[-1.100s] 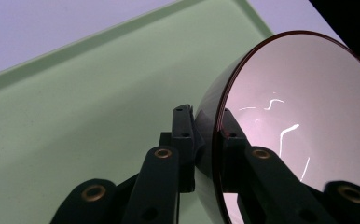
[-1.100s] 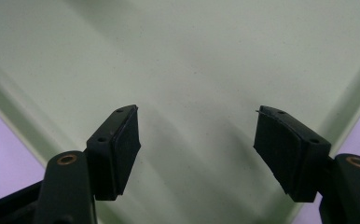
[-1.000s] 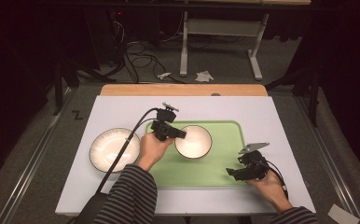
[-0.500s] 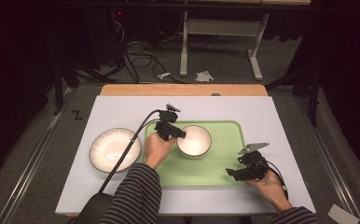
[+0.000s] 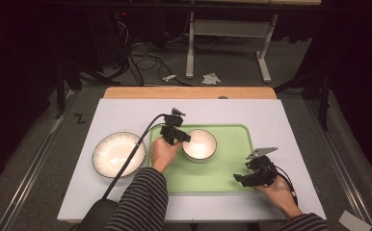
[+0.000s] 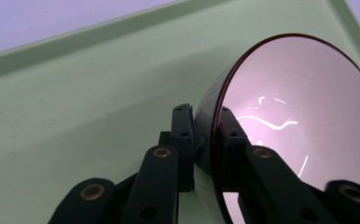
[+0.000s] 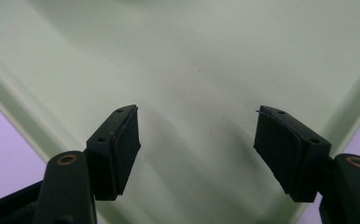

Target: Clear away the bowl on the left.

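The bowl (image 5: 199, 144) sits on the green tray (image 5: 232, 168), its rim pinched between the left gripper's (image 5: 178, 136) jaws. The step looks like setting it down; next, those jaws must let go. The right gripper (image 5: 242, 179) hovers over the tray's corner, jaws spread, empty.

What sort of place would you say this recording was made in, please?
Likely a lab or workshop: a white table bearing a green tray, loose cables on the floor, and a desk frame behind.
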`<state>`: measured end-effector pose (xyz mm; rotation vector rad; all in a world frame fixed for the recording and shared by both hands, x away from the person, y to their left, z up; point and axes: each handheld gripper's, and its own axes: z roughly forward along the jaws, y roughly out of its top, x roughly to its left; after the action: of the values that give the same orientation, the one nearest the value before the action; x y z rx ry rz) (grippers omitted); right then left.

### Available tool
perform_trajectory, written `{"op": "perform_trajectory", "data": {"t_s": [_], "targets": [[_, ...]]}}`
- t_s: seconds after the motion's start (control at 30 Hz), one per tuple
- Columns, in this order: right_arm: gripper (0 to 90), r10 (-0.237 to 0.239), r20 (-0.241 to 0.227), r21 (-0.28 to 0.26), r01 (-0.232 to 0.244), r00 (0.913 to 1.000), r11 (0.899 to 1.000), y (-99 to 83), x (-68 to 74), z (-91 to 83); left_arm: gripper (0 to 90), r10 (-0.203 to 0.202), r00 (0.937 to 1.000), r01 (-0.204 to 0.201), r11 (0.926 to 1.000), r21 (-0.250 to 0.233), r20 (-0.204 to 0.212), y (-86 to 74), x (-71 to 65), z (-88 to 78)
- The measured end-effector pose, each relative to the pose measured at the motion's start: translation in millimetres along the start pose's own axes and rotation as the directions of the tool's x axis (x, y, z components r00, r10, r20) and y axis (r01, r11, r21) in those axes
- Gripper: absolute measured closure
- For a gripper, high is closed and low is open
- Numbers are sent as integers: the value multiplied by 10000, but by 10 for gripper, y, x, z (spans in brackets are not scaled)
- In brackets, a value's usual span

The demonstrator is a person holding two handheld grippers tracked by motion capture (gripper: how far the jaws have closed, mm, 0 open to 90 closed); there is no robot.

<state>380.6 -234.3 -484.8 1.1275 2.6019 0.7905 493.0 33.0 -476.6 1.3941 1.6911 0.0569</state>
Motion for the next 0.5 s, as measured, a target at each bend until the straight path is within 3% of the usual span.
{"op": "perform_trajectory", "data": {"t_s": [0.37,0.5], "targets": [[322,10,37,13,-10,10000,10000,-2,9,0,800,-75,10000,75,10000,32,62,5,22,9],[322,53,26,38,-53,10000,10000,1,11,3,702,-51,9996,50,10000,25,275,7,10,-17]]}}
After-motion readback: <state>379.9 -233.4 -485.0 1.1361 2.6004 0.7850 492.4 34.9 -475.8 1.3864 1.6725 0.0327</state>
